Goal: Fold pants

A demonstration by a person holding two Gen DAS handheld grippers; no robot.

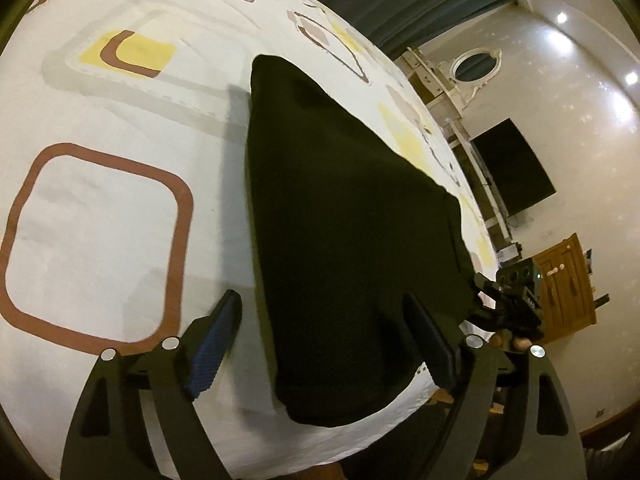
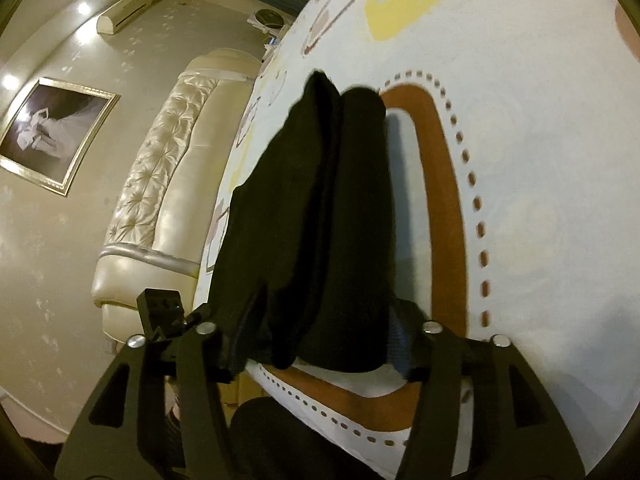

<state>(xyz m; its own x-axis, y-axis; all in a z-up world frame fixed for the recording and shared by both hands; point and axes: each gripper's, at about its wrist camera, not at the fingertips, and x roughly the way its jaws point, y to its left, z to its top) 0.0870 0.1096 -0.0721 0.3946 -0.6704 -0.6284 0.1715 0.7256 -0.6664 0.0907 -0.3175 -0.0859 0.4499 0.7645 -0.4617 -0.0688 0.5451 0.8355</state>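
Black pants (image 1: 344, 240) lie folded lengthwise on the patterned bed sheet (image 1: 100, 240), near the bed's edge. Left tool (image 1: 324, 336) stands apart, its jaws straddling the near end without pressing. Right tool (image 2: 320, 332) also stands apart, cloth loosely between its jaws. Risk: withdrawing either tool may snag the fabric, dragging layers askew or pulling the pants off the edge.

Left wrist: I look down past my left claw (image 1: 324, 320), close over the bed (image 1: 100, 216).
Right wrist: likewise, near.
Shared: black pants (image 1: 344, 220), probably the same end.
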